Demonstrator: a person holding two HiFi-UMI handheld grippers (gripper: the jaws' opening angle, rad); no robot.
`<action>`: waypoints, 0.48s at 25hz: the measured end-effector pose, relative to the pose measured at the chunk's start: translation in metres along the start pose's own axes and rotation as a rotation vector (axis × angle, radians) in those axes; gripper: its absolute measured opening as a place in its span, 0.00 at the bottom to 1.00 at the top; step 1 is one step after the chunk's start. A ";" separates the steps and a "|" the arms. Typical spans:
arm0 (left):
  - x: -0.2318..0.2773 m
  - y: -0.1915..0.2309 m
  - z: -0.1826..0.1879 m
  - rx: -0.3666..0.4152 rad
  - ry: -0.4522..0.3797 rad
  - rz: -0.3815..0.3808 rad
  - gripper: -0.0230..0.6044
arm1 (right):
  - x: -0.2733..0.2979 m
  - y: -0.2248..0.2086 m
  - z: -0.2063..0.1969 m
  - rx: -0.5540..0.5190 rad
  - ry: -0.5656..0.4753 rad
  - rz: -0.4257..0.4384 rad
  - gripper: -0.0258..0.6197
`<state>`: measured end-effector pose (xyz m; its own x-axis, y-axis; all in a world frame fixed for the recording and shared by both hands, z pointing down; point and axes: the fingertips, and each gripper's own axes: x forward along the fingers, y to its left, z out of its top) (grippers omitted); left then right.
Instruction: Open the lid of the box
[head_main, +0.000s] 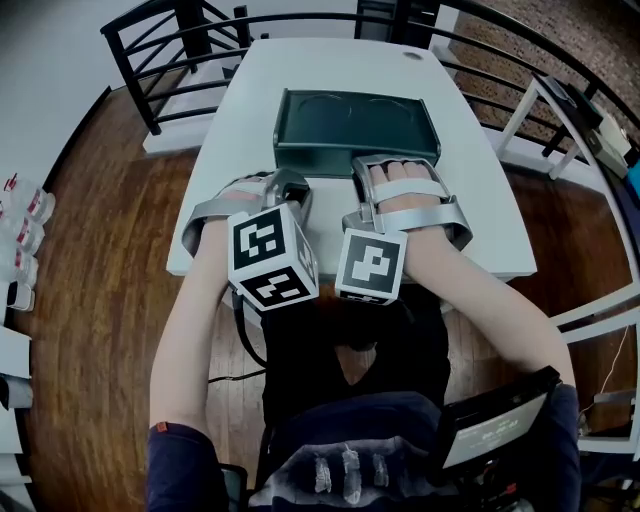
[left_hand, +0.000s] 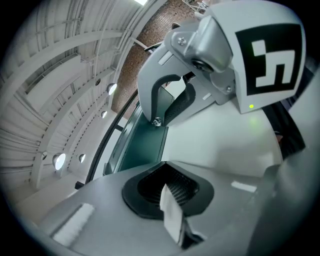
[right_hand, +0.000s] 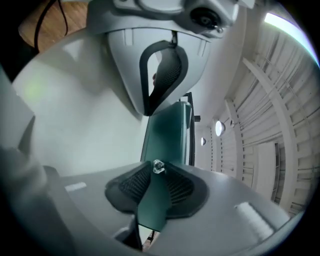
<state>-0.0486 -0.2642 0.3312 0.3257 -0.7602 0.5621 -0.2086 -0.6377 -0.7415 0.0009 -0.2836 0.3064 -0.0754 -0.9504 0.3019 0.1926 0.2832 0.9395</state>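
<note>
Right gripper (head_main: 400, 172) at box (head_main: 340, 125) edge, lid (head_main: 400, 118) closed

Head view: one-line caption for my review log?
Person holds left tongs and right tongs at the near edge of a closed dark green box on a white table.

Head view looks steeply down; both gripper views face the box (head_main: 355, 125) closely.
</note>
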 end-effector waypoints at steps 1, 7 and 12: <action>0.000 0.000 0.000 0.000 0.000 -0.001 0.06 | 0.001 0.001 0.001 -0.004 0.008 0.005 0.18; 0.002 -0.001 0.000 -0.001 -0.002 -0.003 0.06 | 0.001 -0.003 0.001 0.013 0.013 -0.025 0.15; 0.002 0.002 -0.003 -0.017 0.019 0.005 0.06 | 0.001 -0.004 0.000 0.019 0.018 -0.019 0.15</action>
<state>-0.0511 -0.2673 0.3313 0.3068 -0.7655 0.5656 -0.2254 -0.6358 -0.7382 0.0004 -0.2859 0.3029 -0.0616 -0.9577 0.2810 0.1723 0.2672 0.9481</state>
